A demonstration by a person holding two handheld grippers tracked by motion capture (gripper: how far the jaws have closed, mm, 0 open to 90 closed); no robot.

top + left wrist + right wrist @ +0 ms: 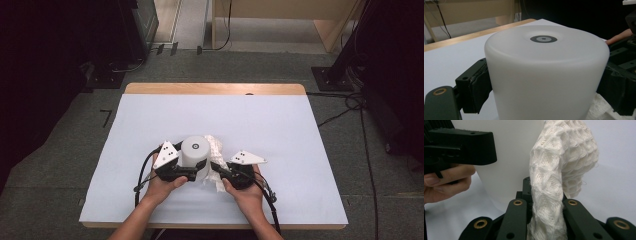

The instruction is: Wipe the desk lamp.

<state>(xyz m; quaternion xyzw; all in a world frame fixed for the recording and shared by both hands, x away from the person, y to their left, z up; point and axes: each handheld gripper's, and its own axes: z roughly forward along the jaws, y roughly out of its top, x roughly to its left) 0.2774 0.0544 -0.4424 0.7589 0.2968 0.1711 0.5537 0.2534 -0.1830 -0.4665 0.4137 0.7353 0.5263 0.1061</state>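
White cylinder (pixel 195 157) stands upright on the white sheet (pixel 280 130) that covers the table (pixel 215 88), near the sheet's front edge, roughly centred. Flat top of the cylinder has a small dark ring mark (pixel 543 39).

Left gripper (pixel 192 172) sits just left of the cylinder, held by the left hand (pixel 160 186). Its jaws are spread wide around the cylinder's lower body, one pad on each side, pressing the wall; the left gripper view shows both black pads against the white surface. So it has hold of the cylinder.

Right gripper (pixel 216 169) is just right of the cylinder, in the right hand (pixel 246 192). Its jaws are closed tight on a white waffle-weave cloth (pixel 559 170), pinched between the two black arms in the right gripper view. The cloth rises up from the jaws and folds over at the top, right beside the cylinder's wall; touching or not, cannot tell. In the high view the cloth bunches against the right and back side of the cylinder.

Cables from both grippers trail back toward the front edge of the table.
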